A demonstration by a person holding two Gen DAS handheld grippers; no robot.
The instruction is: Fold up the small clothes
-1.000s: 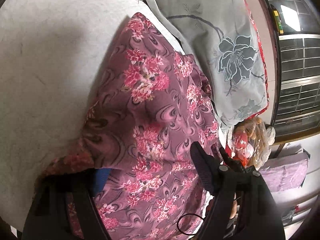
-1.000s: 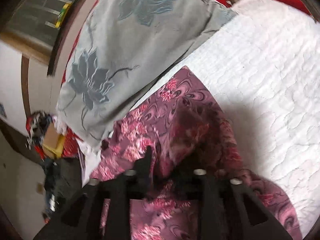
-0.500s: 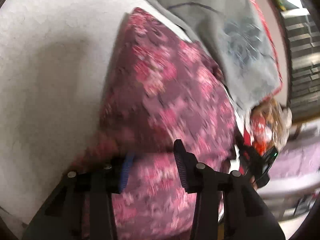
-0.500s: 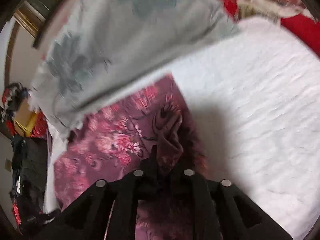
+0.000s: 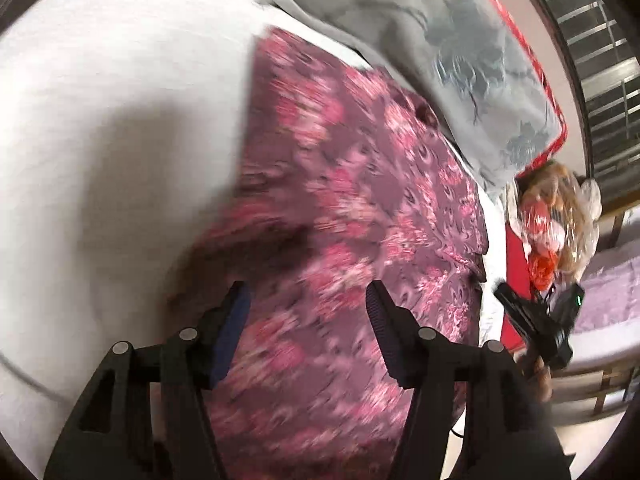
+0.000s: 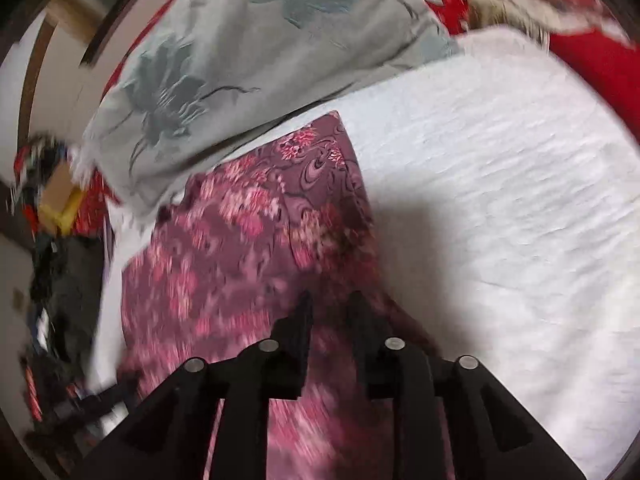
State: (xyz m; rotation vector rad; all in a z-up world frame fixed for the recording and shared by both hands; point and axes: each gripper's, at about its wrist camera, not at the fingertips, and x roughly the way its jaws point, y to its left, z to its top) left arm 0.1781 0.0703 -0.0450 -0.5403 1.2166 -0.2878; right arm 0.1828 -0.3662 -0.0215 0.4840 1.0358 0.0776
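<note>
A purple garment with pink flowers (image 5: 360,184) lies spread on the white bedspread (image 5: 120,120); it also shows in the right wrist view (image 6: 240,240). My left gripper (image 5: 308,300) is open and empty, its jaws wide apart just above the cloth. My right gripper (image 6: 330,304) hovers over the garment's near right edge with a narrow gap between its fingers; nothing shows pinched between them. The right gripper also shows at the left wrist view's right edge (image 5: 536,320). Both views are motion-blurred.
A grey pillow with a flower print (image 5: 460,52) lies beside the garment's far edge, also seen in the right wrist view (image 6: 240,52). Red bedding (image 6: 592,60) lies beyond. Bags and clutter (image 5: 556,216) sit off the bed's side.
My left gripper let go of the garment and pulled back above it. My right gripper released its pinched fold, and the cloth now lies flat.
</note>
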